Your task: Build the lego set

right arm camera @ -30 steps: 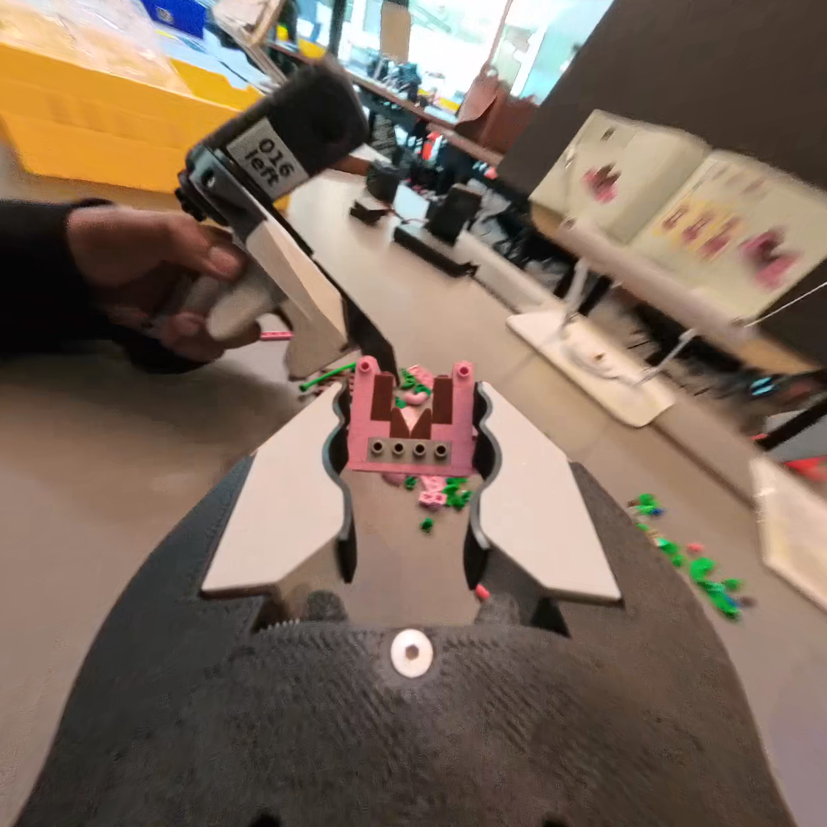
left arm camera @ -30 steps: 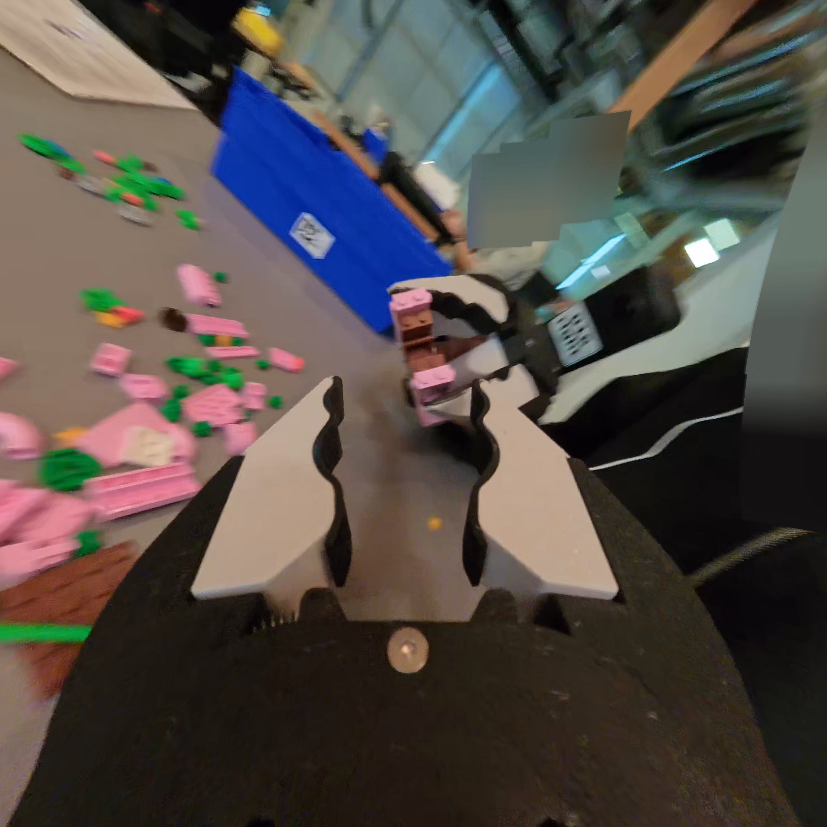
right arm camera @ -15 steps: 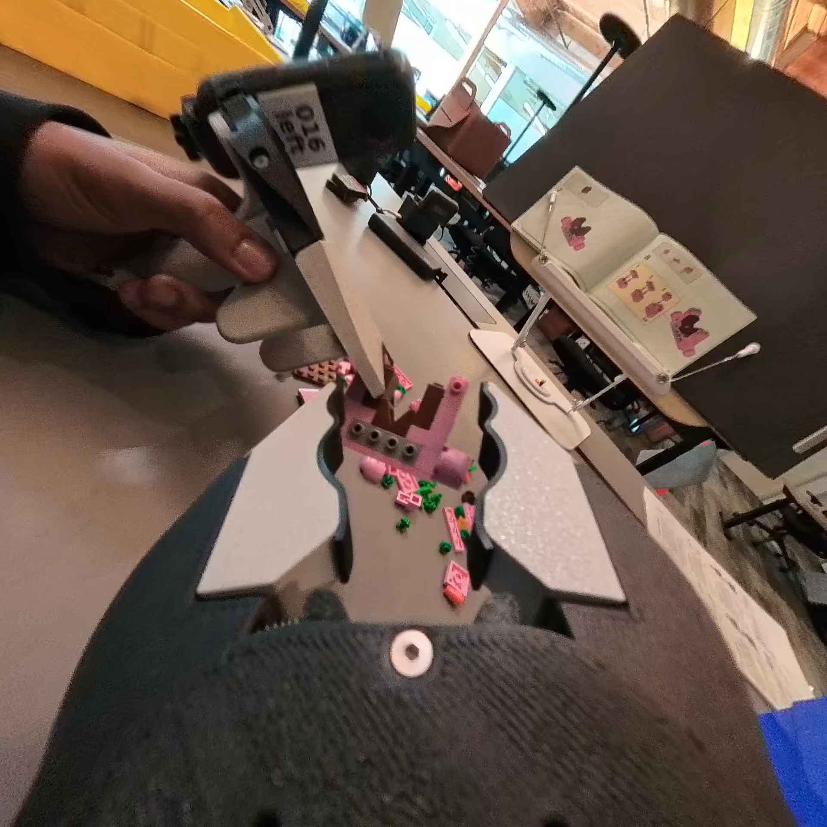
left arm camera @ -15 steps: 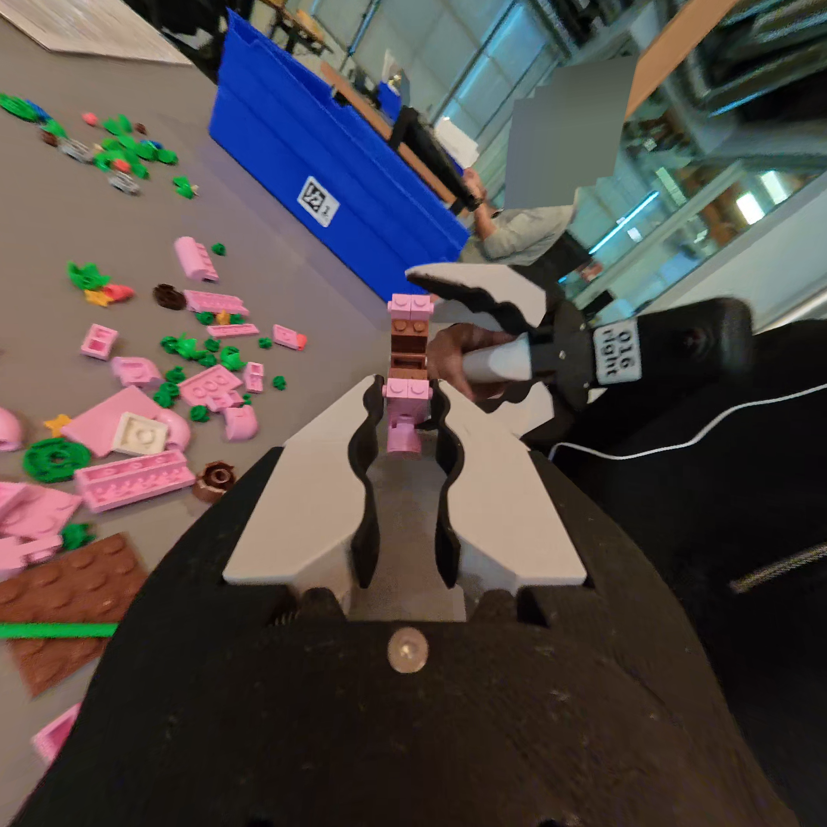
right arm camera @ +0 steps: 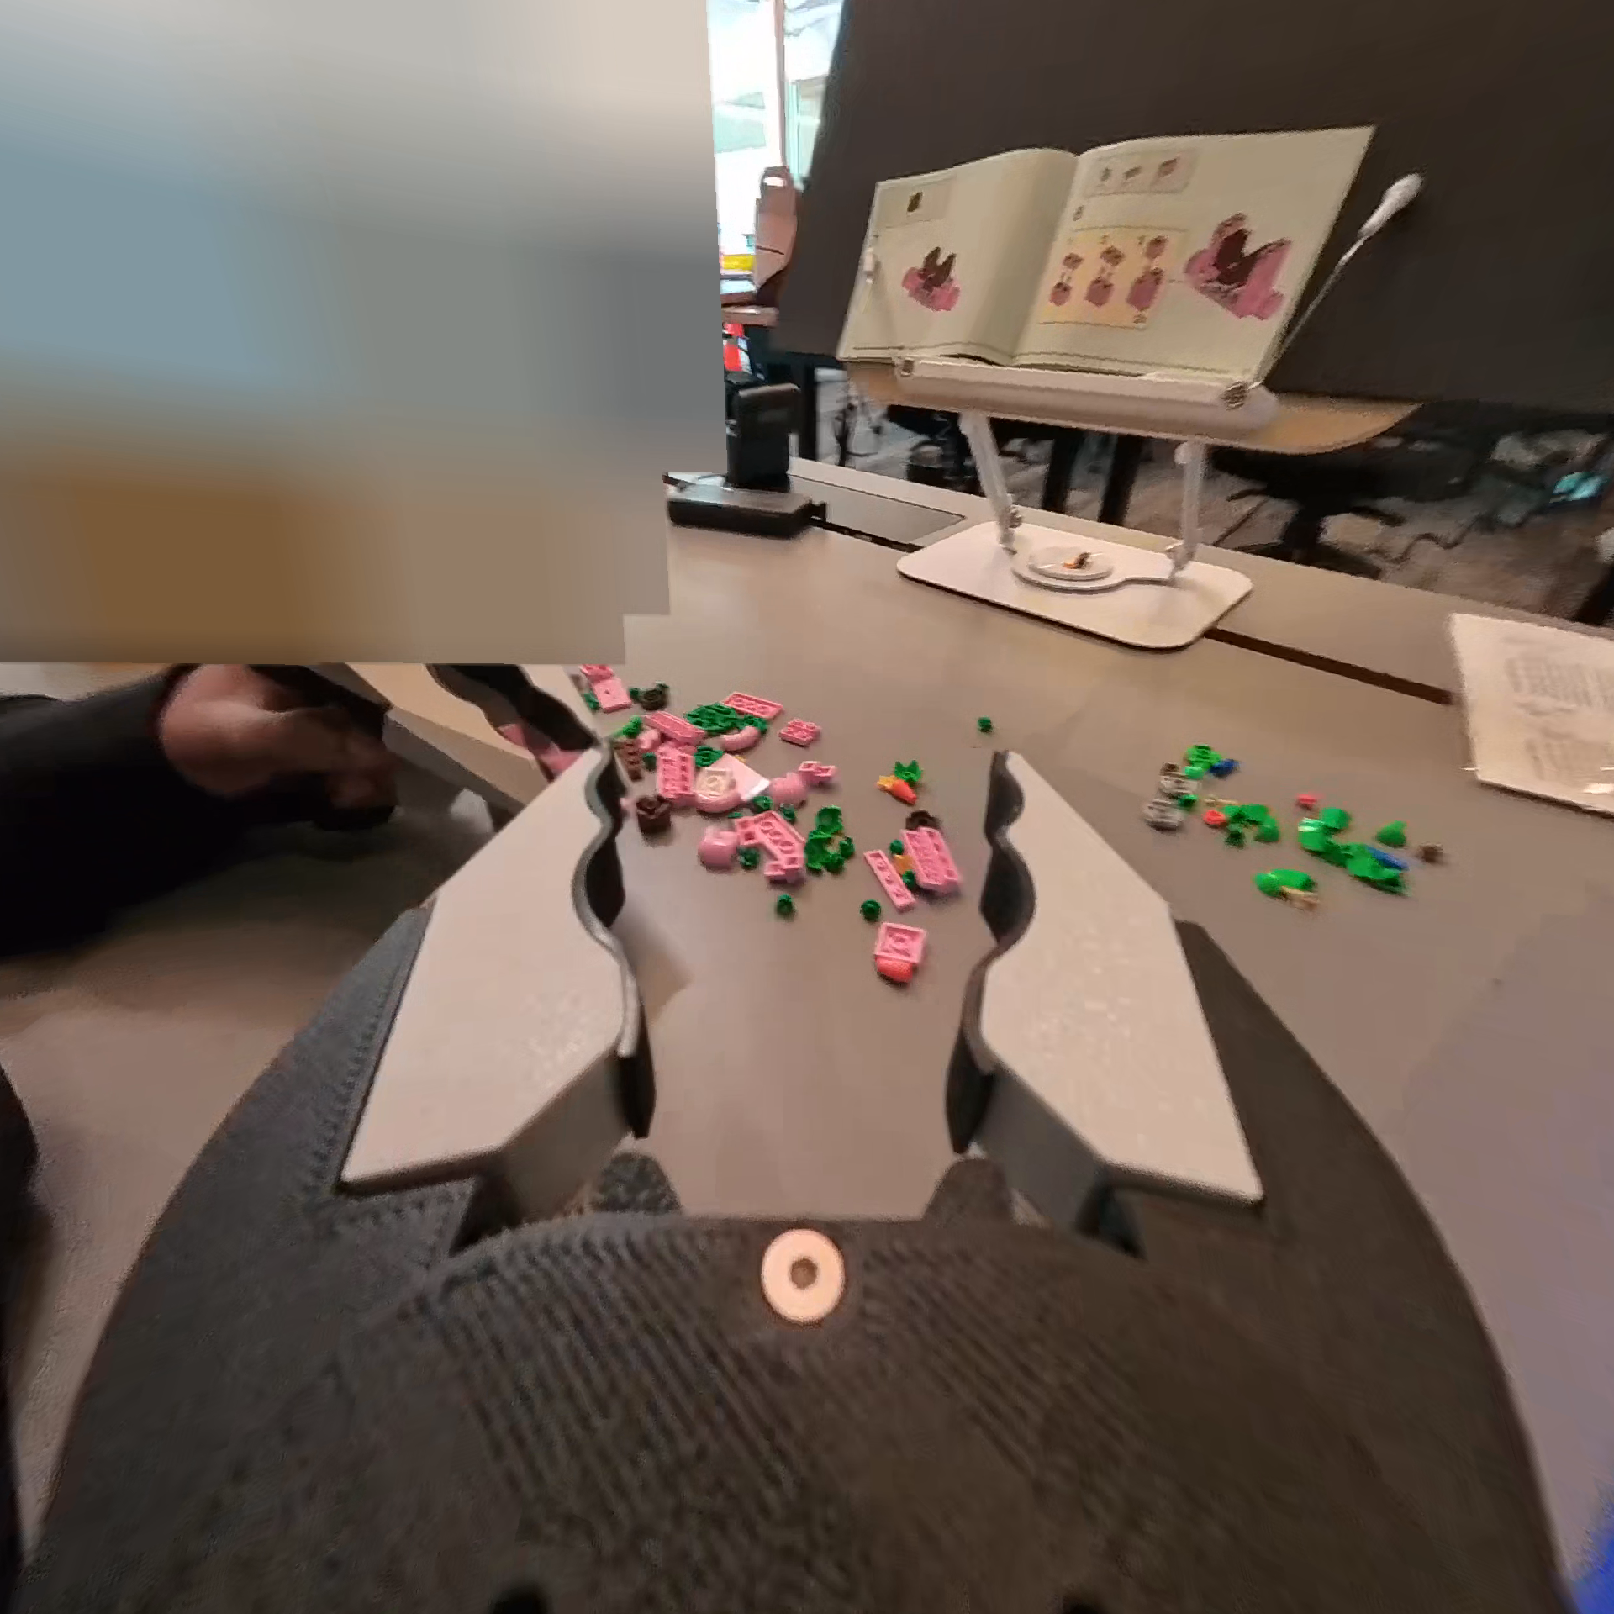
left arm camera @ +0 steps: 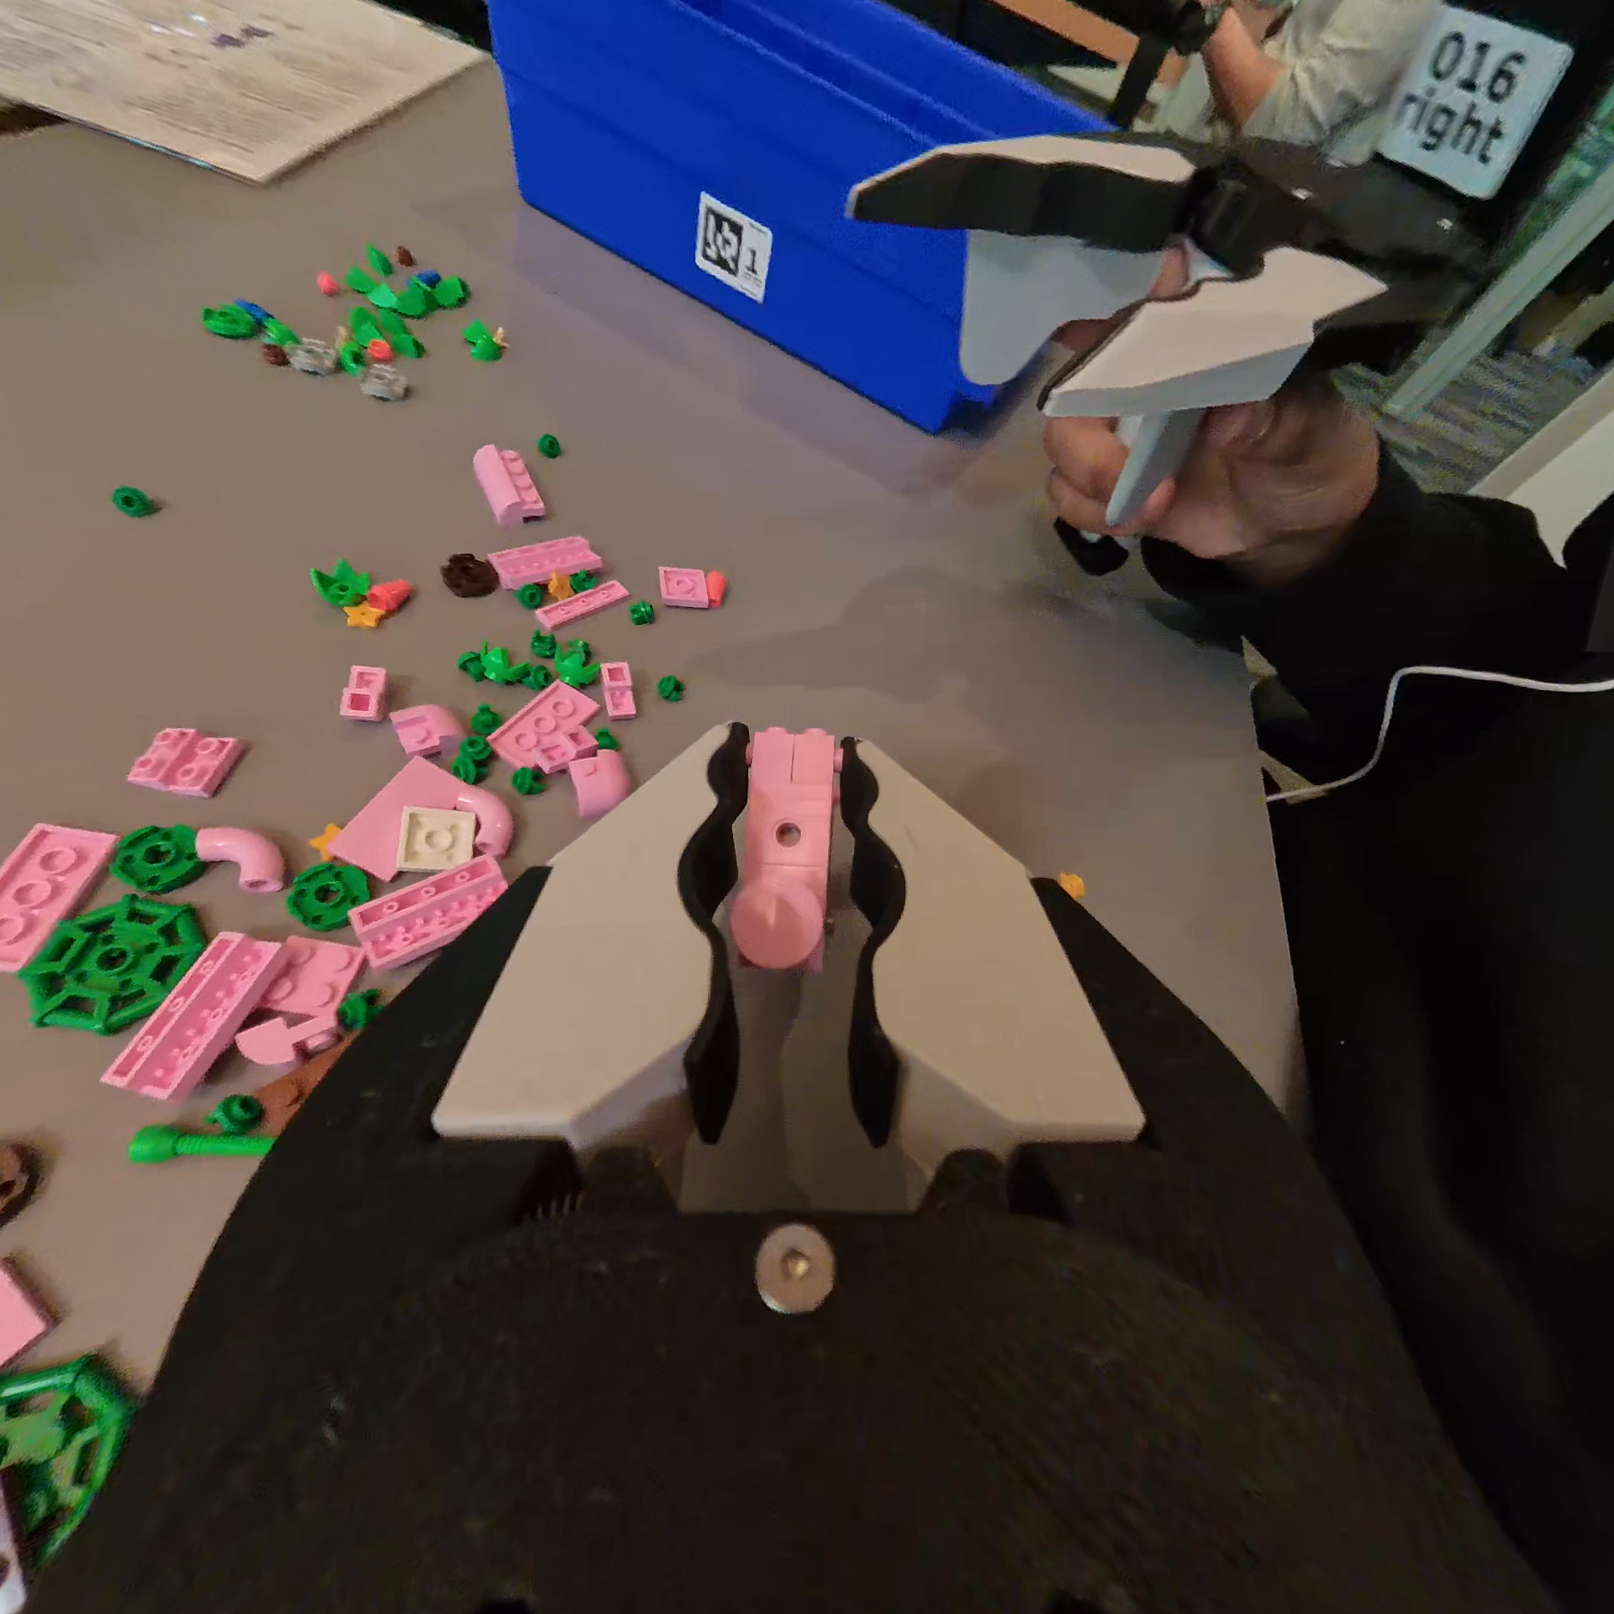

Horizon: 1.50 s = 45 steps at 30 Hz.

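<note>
My left gripper [left arm camera: 790, 738] is shut on a small pink lego assembly [left arm camera: 786, 838], seen end-on between its fingers and held above the grey table [left arm camera: 961, 611]. My right gripper [right arm camera: 803, 760] is open and empty over the table. It also shows in the left wrist view [left arm camera: 1092, 262] at the upper right, held by a hand, apart from the assembly. Loose pink and green lego pieces [left arm camera: 419, 786] lie to the left of my left gripper. In the right wrist view the same pieces [right arm camera: 786, 821] lie ahead, between the open fingers.
A blue bin [left arm camera: 742, 175] stands at the back of the table. A second cluster of green pieces [right arm camera: 1293, 830] lies to the right. An open instruction booklet on a white stand [right arm camera: 1109, 253] is at the far edge. A paper sheet [right arm camera: 1537, 707] lies at far right.
My right gripper let go of the pink and brown assembly, opened wide and drew away. My left gripper closed on the assembly and tilted down toward the table.
</note>
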{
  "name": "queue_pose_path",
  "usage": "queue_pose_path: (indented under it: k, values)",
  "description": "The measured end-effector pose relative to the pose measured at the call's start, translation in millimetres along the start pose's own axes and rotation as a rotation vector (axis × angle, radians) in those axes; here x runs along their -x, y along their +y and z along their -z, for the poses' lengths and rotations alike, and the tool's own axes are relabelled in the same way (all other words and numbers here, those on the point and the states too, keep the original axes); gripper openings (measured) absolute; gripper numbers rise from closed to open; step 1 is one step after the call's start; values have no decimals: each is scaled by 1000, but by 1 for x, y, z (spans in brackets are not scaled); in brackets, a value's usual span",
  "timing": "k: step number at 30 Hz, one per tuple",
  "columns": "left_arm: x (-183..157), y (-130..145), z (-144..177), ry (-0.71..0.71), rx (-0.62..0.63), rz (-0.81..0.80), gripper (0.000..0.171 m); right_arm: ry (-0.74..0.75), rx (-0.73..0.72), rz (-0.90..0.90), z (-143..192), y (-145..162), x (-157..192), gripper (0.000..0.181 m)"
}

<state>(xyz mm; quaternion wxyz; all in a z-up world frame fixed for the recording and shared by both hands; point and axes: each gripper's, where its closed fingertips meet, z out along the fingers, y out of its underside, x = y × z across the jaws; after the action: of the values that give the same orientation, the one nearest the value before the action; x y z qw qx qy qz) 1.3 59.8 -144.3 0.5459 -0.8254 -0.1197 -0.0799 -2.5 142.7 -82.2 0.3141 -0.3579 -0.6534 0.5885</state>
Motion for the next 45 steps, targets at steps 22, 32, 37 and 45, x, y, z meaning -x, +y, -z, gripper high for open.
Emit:
queue_pose_path:
  k: [22,32,37,45]
  values:
    - [-18,12,3,76,10,89,19,590,348,71,103,53,-142,23]
    - [-22,32,5,14,116,23,19,657,401,55,153,60,-159,3]
    - [-22,38,1,42,162,58,19,738,341,62,161,44,-164,51]
    - [-25,36,-5,85,178,34,19,557,53,356,102,-68,-102,66]
